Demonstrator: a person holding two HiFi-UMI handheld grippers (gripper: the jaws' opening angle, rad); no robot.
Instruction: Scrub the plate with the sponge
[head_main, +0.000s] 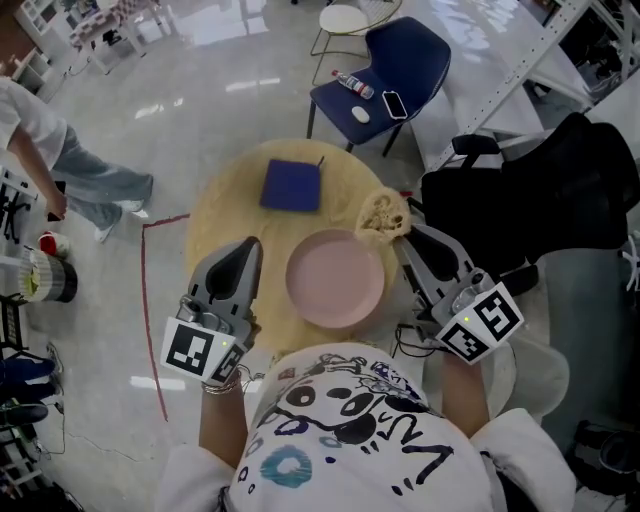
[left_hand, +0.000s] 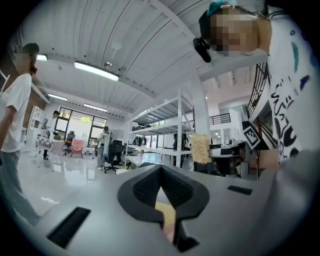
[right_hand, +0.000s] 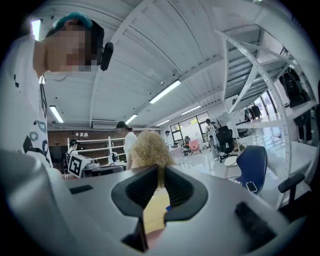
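Observation:
A pink plate (head_main: 335, 277) lies on the round tan table (head_main: 225, 215), right in front of me. My right gripper (head_main: 402, 232) is shut on a pale yellow, fibrous sponge (head_main: 384, 215), held up just beyond the plate's far right rim. In the right gripper view the sponge (right_hand: 149, 149) sticks up from between the jaws of the right gripper (right_hand: 160, 176). My left gripper (head_main: 251, 244) hovers left of the plate, shut with nothing in it; the left gripper view shows the left gripper (left_hand: 160, 172) with jaws together and the sponge (left_hand: 201, 148) off to the right.
A dark blue square cloth (head_main: 291, 185) lies on the table behind the plate. Beyond the table stands a blue chair (head_main: 395, 75) with small items on its seat. A black bag (head_main: 530, 200) sits to the right. A person (head_main: 60, 160) stands at the left.

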